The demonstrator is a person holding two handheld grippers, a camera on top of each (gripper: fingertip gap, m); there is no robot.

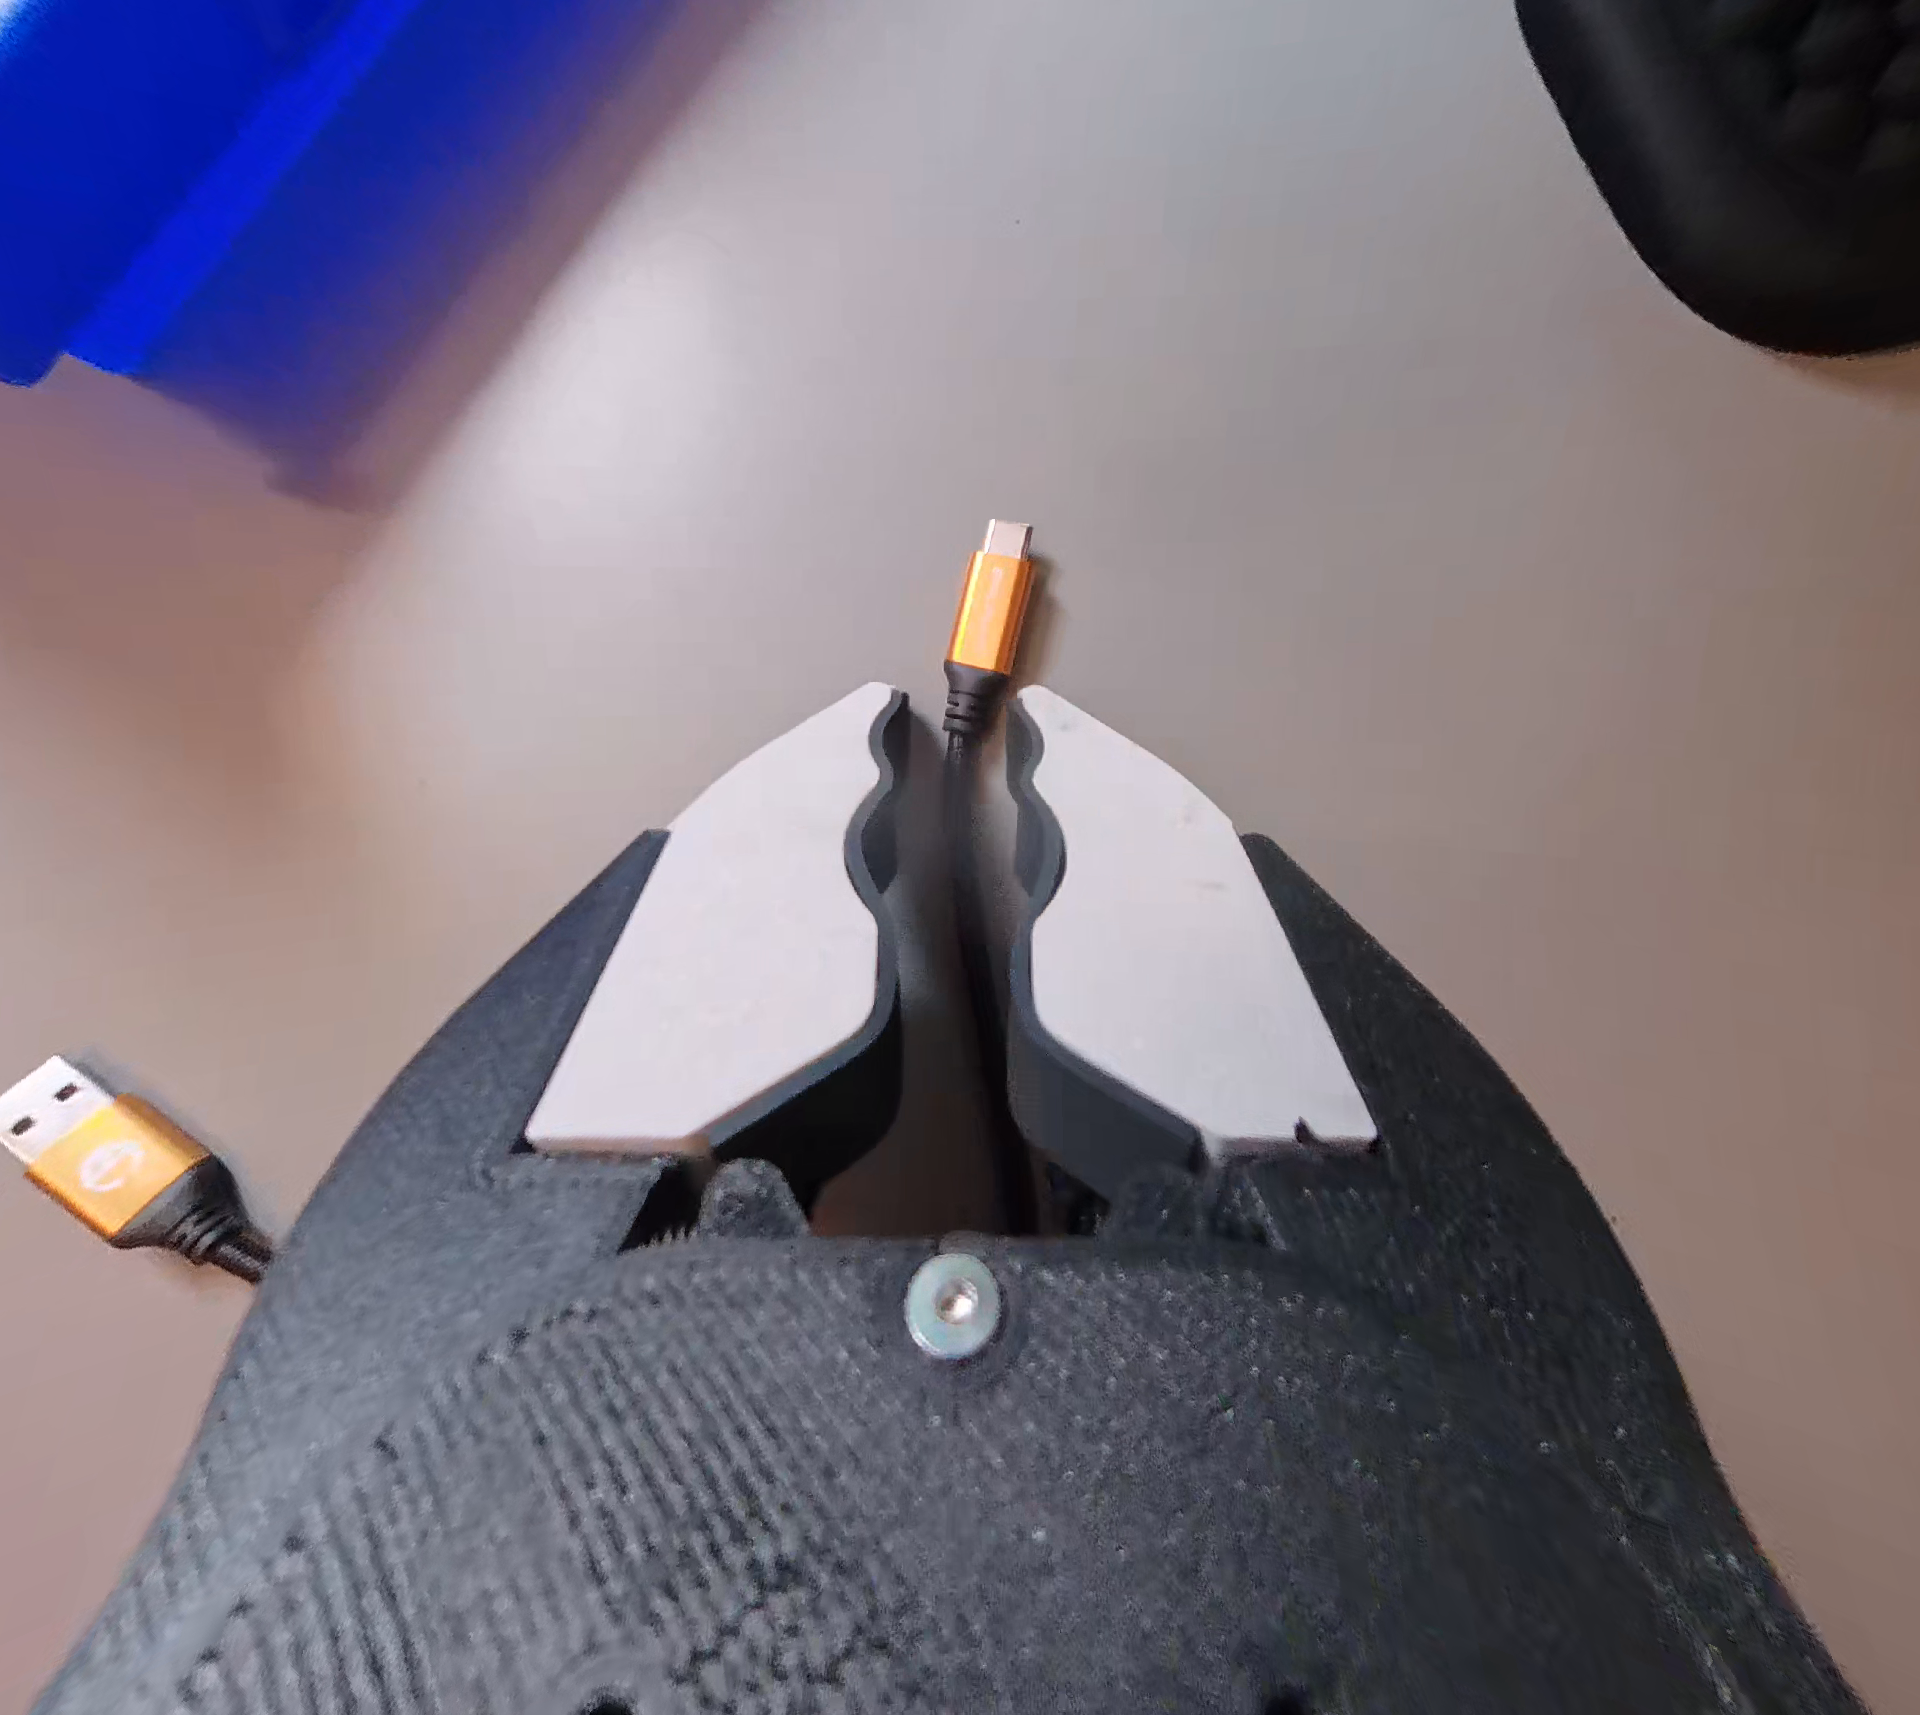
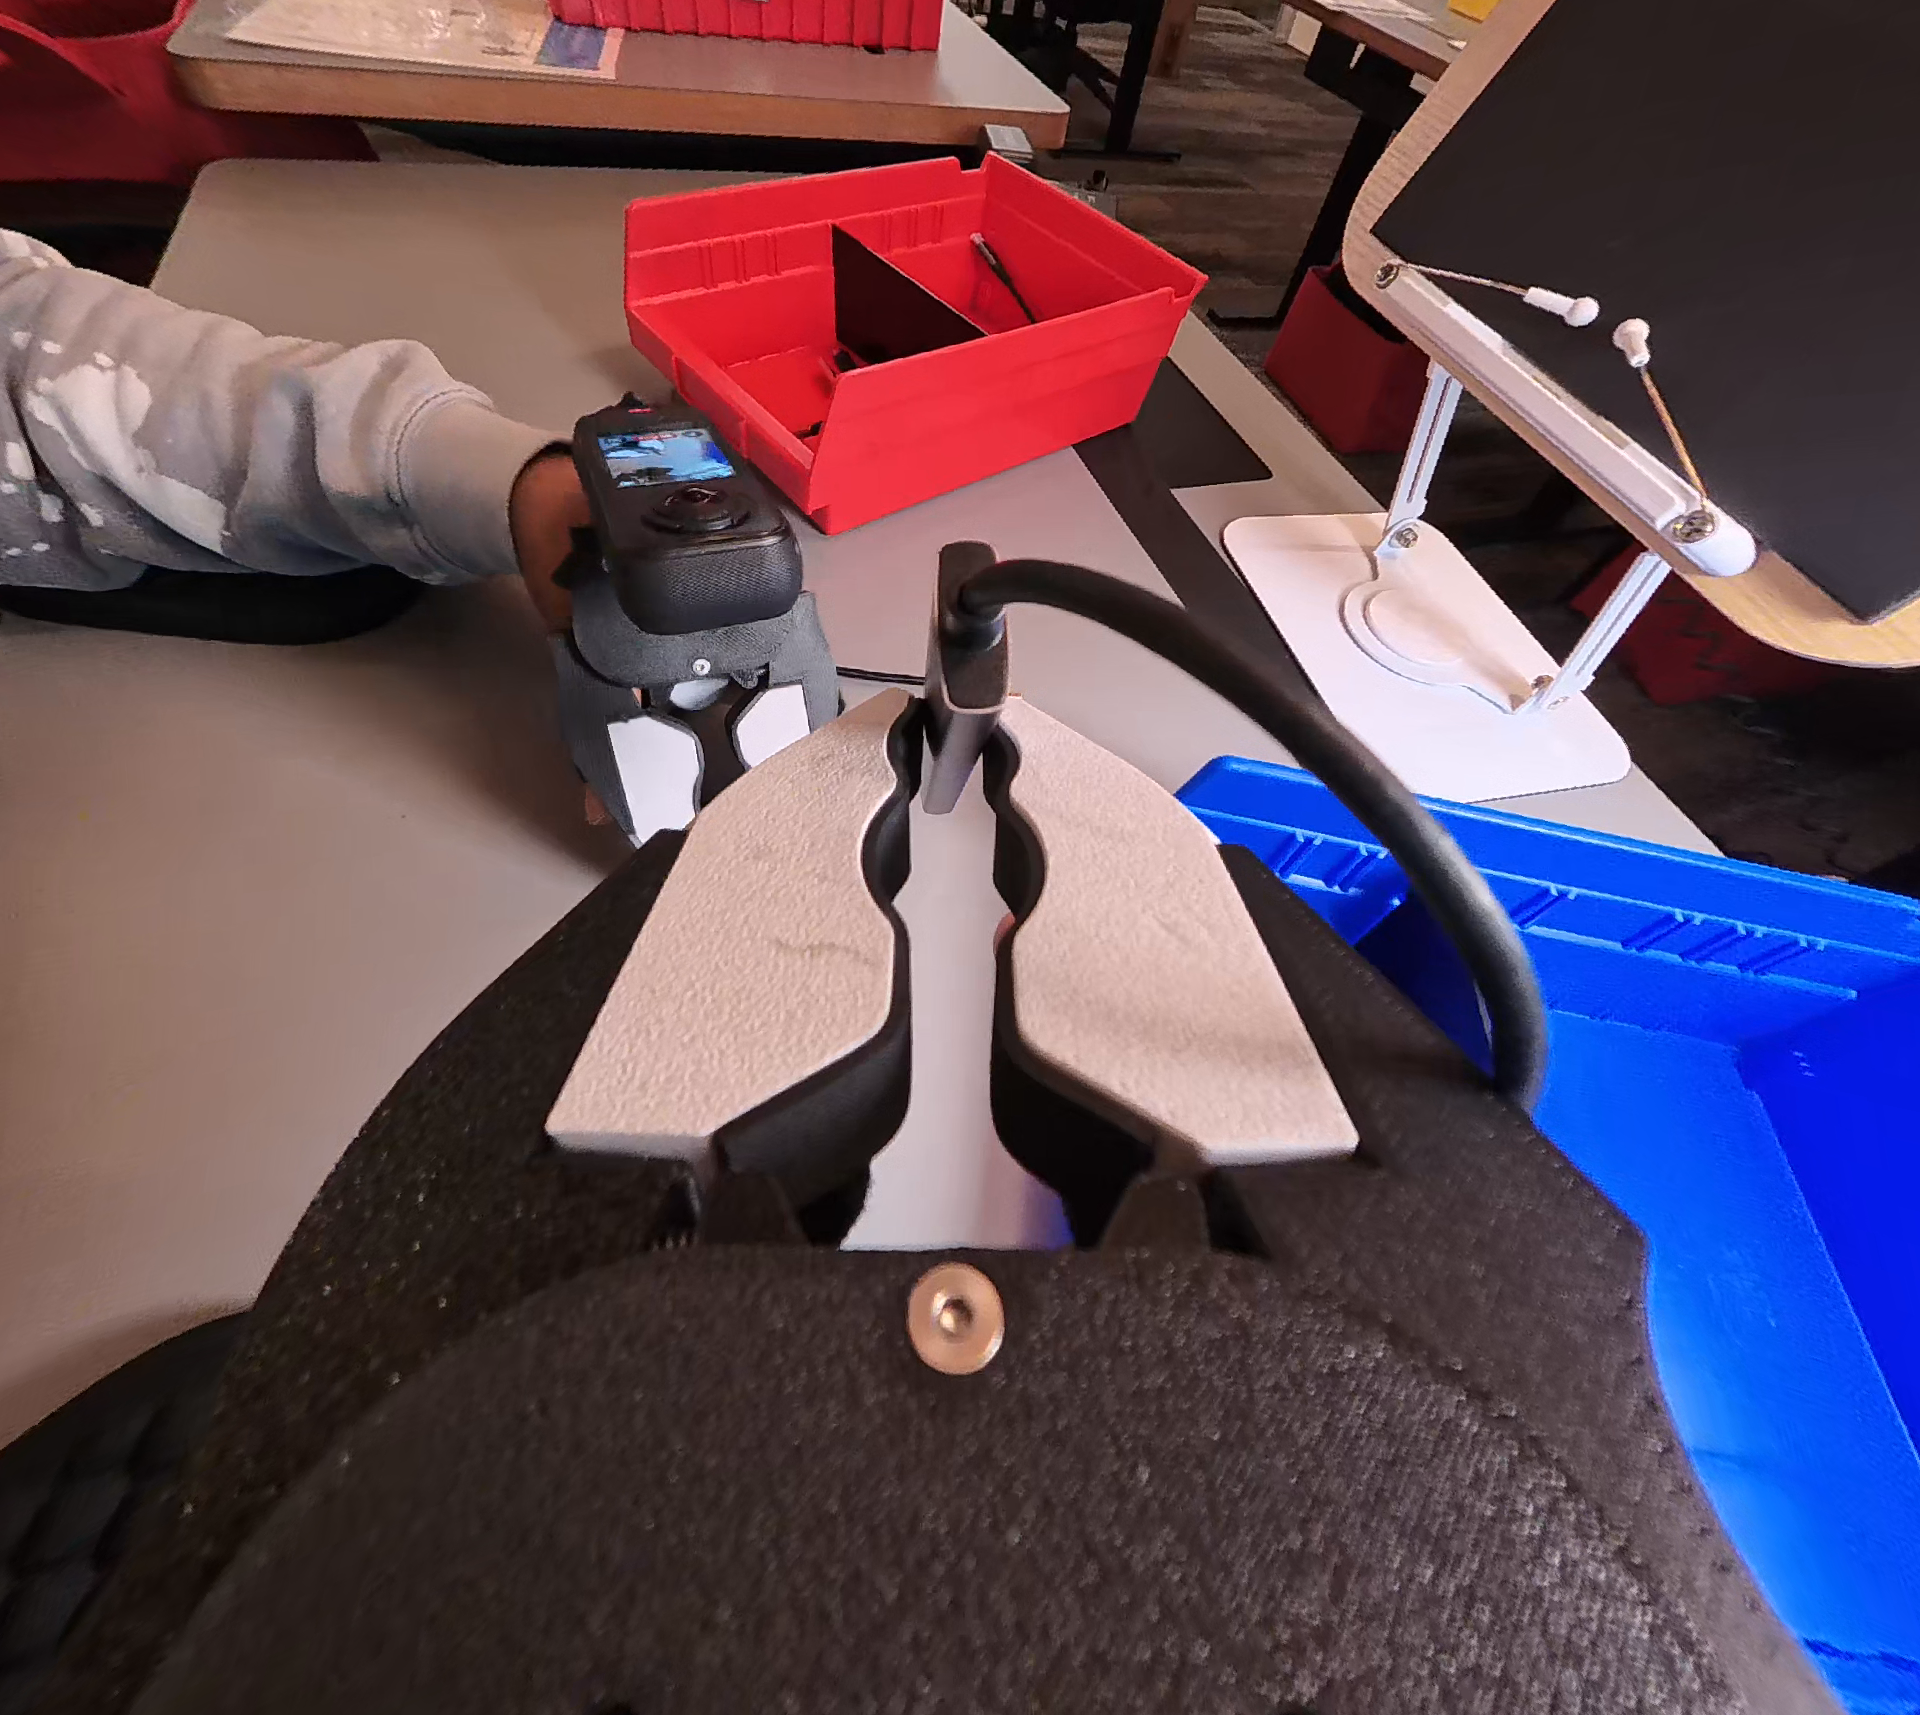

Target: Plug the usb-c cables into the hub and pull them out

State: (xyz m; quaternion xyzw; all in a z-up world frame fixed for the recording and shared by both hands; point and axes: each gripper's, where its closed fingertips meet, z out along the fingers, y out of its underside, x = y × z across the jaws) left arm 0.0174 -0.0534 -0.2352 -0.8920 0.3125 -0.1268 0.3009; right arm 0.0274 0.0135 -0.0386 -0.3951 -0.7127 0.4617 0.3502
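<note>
My left gripper point(image 1: 958, 709) sits slightly open round the cable point(image 1: 992, 616), grip unclear; right gripper point(image 2: 951, 730) clamps the hub point(image 2: 961, 709), ports hidden; blue bin point(image 1: 208, 107) at 10 o'clock, blurred.

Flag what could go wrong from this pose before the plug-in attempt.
1. The left hand-held gripper pinches the black braided cable behind the orange metal USB-C plug, so the plug may flex off-axis on insertion.
2. The right hand-held gripper holds the slim grey metal hub only at its tips; pushing could pivot it.
</note>
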